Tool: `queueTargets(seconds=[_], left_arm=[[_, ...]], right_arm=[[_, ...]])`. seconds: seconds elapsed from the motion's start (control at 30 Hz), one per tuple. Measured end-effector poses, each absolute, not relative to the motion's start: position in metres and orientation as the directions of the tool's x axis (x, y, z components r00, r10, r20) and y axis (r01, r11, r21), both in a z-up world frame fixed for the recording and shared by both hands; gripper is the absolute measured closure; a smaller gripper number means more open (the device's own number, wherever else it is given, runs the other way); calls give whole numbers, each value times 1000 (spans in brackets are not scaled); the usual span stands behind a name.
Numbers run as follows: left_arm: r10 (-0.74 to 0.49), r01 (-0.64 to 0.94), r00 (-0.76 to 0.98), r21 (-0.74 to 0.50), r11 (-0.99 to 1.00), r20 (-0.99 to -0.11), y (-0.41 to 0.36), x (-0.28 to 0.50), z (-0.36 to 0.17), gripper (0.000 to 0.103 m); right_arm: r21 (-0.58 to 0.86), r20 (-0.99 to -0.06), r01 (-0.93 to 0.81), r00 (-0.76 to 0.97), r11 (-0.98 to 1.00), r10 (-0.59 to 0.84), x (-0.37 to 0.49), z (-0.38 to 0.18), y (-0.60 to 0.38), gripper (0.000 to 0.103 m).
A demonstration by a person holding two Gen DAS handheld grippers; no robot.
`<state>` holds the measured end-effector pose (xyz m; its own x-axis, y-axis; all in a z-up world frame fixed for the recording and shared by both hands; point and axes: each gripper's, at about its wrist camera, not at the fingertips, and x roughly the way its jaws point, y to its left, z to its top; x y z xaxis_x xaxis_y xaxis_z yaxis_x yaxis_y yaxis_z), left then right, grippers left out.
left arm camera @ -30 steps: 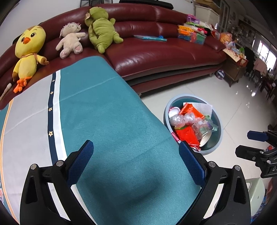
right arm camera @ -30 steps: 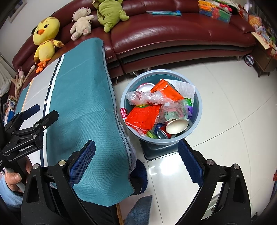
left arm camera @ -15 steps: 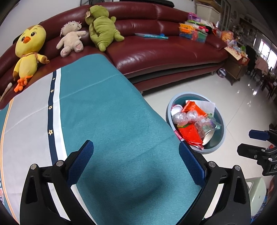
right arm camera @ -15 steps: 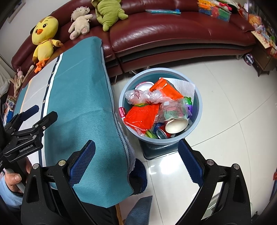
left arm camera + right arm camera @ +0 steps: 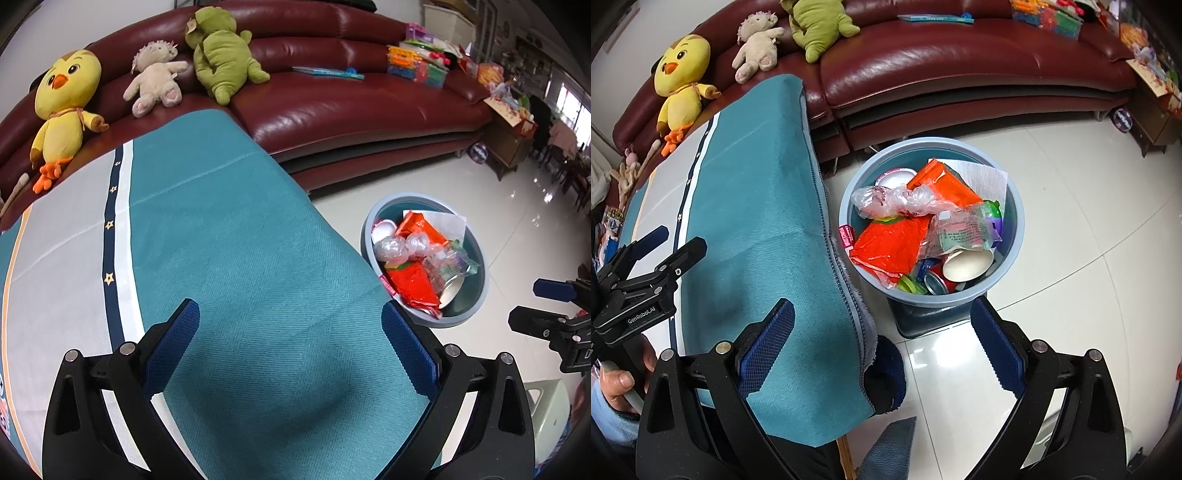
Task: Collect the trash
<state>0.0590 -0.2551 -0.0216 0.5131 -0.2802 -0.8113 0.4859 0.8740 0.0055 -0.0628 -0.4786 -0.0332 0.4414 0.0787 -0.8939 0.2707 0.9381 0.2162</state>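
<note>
A blue-grey trash bin (image 5: 1012, 218) stands on the floor beside the table, also seen in the left wrist view (image 5: 480, 291). It is full of trash: orange wrappers (image 5: 886, 243), a clear plastic bag (image 5: 897, 199), a paper cup (image 5: 967, 264), a can and a white napkin. My left gripper (image 5: 290, 332) is open and empty above the teal tablecloth (image 5: 229, 236). My right gripper (image 5: 882, 332) is open and empty, hovering over the table's edge and the floor in front of the bin. The left gripper also shows at the left of the right wrist view (image 5: 653, 258).
A dark red leather sofa (image 5: 351, 110) runs behind the table, with a yellow chick (image 5: 62, 110), a beige plush (image 5: 155, 85) and a green plush (image 5: 221, 62). Toys and books lie on its right end. White tiled floor (image 5: 1071, 184) surrounds the bin.
The left wrist view has shifted slightly, so the bin sits a little further right. Both grippers stay open and empty. The right gripper has barely moved.
</note>
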Motion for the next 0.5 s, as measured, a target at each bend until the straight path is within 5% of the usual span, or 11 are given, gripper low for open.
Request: queueTargets(seconds=[0.5], left_arm=[[-264,492,476,6,871,-839,-260,63,-36,4]], right_arm=[[226,-897,294,434,929,81,-61,-43,-490,11]])
